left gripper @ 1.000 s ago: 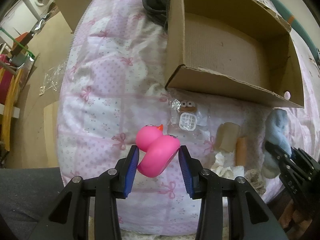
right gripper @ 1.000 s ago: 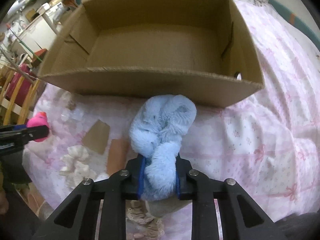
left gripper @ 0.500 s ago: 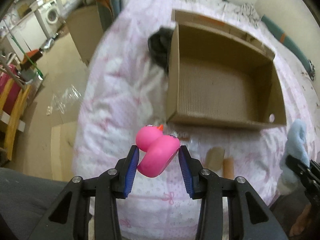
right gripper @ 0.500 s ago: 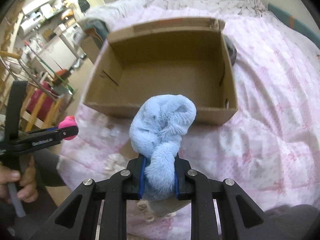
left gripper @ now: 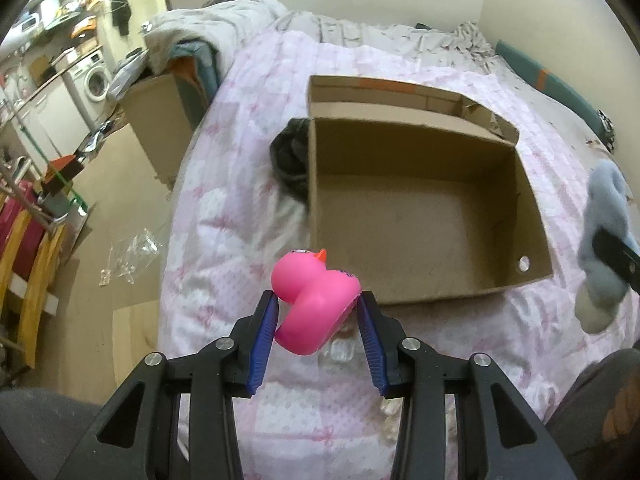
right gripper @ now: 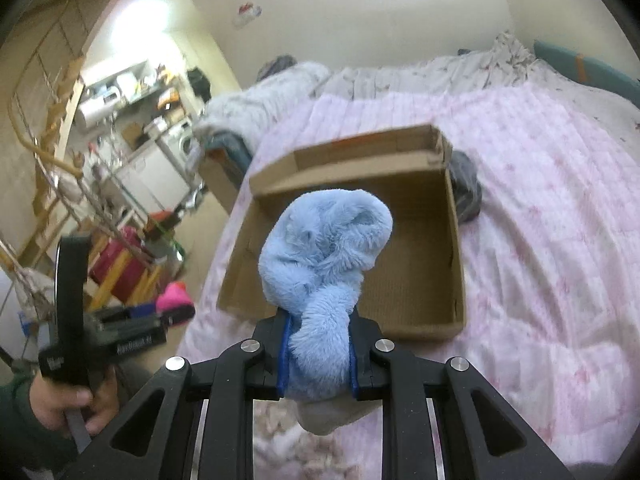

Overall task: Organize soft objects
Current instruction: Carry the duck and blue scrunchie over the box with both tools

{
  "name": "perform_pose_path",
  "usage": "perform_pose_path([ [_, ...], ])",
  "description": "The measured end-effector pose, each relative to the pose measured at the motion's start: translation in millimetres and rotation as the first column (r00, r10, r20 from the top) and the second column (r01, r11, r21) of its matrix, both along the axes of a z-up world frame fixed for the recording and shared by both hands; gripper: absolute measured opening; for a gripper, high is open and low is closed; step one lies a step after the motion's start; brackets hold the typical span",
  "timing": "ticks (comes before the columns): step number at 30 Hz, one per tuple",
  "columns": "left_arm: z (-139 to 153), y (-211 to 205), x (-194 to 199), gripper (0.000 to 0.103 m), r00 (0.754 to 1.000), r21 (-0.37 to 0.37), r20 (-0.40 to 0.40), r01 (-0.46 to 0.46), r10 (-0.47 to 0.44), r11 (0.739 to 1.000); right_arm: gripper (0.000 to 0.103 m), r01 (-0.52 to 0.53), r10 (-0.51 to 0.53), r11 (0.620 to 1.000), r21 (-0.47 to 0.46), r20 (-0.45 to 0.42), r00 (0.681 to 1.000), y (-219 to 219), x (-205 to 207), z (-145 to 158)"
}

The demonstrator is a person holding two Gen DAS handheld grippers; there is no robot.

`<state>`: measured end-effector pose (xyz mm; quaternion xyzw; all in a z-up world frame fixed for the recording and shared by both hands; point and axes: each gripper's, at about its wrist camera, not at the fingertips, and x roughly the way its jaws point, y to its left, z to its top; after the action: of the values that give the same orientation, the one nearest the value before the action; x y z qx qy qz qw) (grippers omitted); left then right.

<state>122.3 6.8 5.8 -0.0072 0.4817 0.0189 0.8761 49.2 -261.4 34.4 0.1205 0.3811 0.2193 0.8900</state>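
A pink rubber duck (left gripper: 316,304) sits clamped between the blue pads of the left gripper (left gripper: 318,334), held in the air above the pink quilted bed (left gripper: 224,184) just short of an open cardboard box (left gripper: 420,216). The right gripper (right gripper: 318,354) is closed on a fluffy blue plush toy (right gripper: 324,252), raised in front of the same box, which lies empty on the bed beside a dark bundle of cloth (left gripper: 290,160).
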Motion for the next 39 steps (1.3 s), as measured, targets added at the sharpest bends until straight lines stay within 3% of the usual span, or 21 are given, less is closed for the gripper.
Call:
perform_pose_path([
  [9,9,-20,56,0.037,0.999,0.022,0.007,0.051,-0.051,0.998,0.023,0.056,-0.058,0.997,0.049,0.034,0.998,-10,51,-1],
  [15,-3,-27,91,0.037,0.999,0.016,0.002,0.034,-0.034,0.999,0.023,0.09,-0.092,0.994,0.063,0.02,0.996,-10,81,-13],
  [19,-16,-32,99,0.037,1.0,0.044,0.021,0.011,-0.012,0.999,0.024,0.105,-0.104,0.992,0.063,-0.015,0.994,-9,91,-28],
  [26,-36,-38,108,0.037,1.0,0.022,-0.019,0.013,-0.013,1.0,0.024,0.111,-0.109,0.994,0.024,-0.087,0.99,-3,96,-56],
  [39,-63,-42,121,0.037,0.998,0.066,-0.069,0.013,-0.008,0.998,0.025,0.08,-0.086,0.996,-0.043,-0.159,0.983,14,102,-80],
])
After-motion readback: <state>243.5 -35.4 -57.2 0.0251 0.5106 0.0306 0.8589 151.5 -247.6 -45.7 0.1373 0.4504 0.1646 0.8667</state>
